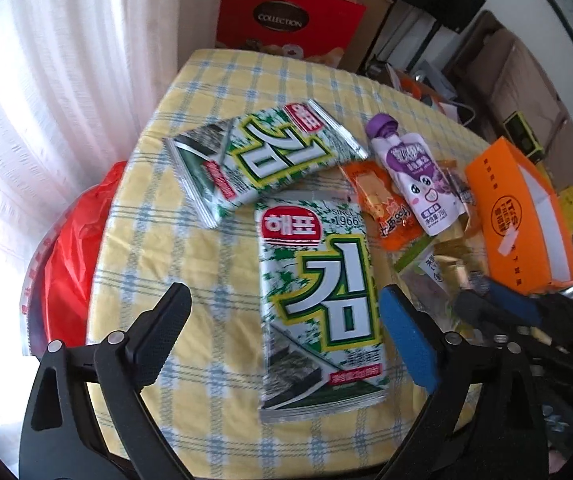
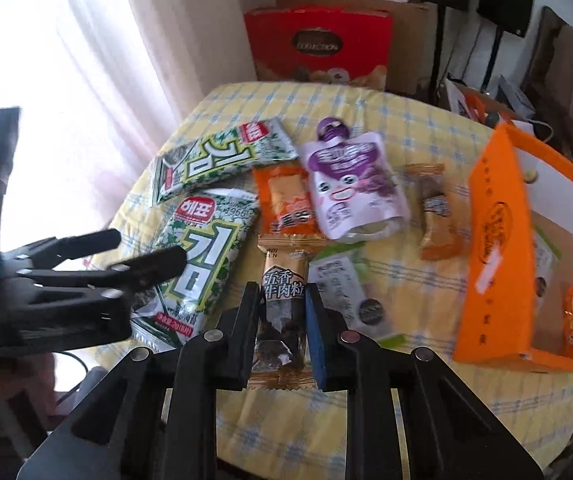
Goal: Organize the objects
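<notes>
My left gripper (image 1: pixel 282 304) is open and hovers over a green and white seaweed packet (image 1: pixel 318 300) lying on the checked tablecloth; it also shows at the left of the right wrist view (image 2: pixel 150 252). A second seaweed packet (image 1: pixel 262 156) lies behind it. My right gripper (image 2: pixel 282 300) is shut on a gold and black beef snack bar (image 2: pixel 284 304), held just above the table. An orange box (image 2: pixel 498 248) stands open at the right, with snack packets inside.
A purple spout pouch (image 2: pixel 350 188), an orange snack packet (image 2: pixel 290 204), a small brown candy packet (image 2: pixel 438 220) and a green and white sachet (image 2: pixel 350 292) lie mid-table. A red plastic bag (image 1: pixel 74 248) sits off the left table edge. A red gift box (image 2: pixel 318 44) stands behind.
</notes>
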`<action>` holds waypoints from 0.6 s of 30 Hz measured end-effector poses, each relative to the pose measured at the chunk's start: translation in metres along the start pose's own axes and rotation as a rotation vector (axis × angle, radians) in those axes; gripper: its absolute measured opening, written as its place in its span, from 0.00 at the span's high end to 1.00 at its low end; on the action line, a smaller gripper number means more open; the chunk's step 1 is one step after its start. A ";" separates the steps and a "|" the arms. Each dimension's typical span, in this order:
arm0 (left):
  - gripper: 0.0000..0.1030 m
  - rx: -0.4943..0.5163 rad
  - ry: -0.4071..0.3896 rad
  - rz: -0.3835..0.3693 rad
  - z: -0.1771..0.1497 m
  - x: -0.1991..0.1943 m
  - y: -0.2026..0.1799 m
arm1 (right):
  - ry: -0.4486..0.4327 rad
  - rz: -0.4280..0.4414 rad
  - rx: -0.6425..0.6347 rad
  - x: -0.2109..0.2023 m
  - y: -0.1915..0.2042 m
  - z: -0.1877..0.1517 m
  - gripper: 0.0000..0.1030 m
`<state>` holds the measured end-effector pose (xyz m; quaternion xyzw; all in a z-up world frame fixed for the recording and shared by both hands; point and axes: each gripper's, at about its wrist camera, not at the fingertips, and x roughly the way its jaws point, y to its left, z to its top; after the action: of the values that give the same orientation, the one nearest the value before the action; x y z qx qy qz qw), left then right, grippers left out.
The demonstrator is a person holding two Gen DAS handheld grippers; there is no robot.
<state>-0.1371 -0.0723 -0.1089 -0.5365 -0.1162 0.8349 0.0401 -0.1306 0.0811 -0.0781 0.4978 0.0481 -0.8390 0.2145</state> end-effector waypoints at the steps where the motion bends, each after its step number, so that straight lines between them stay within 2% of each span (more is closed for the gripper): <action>1: 0.08 0.005 0.006 0.002 0.000 0.003 -0.003 | -0.003 0.002 0.008 -0.004 -0.003 0.000 0.79; 8: 0.08 0.028 0.041 0.003 -0.003 0.019 -0.023 | -0.037 0.006 0.049 -0.029 -0.023 -0.002 0.79; 12: 0.09 0.059 0.036 0.044 -0.006 0.025 -0.032 | -0.045 0.003 0.063 -0.036 -0.029 -0.004 0.79; 14: 0.17 0.068 0.025 0.056 -0.007 0.025 -0.033 | -0.053 0.002 0.067 -0.042 -0.032 -0.005 0.79; 15: 0.27 0.079 0.017 0.062 -0.008 0.023 -0.034 | -0.056 0.003 0.068 -0.044 -0.034 -0.006 0.79; 16: 0.33 0.087 0.014 0.071 -0.009 0.022 -0.035 | -0.059 0.005 0.069 -0.046 -0.035 -0.006 0.79; 18: 0.33 0.091 0.008 0.067 -0.010 0.019 -0.034 | -0.065 0.005 0.072 -0.050 -0.037 -0.006 0.79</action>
<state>-0.1381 -0.0338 -0.1213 -0.5411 -0.0598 0.8380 0.0368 -0.1199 0.1323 -0.0431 0.4777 0.0095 -0.8555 0.1998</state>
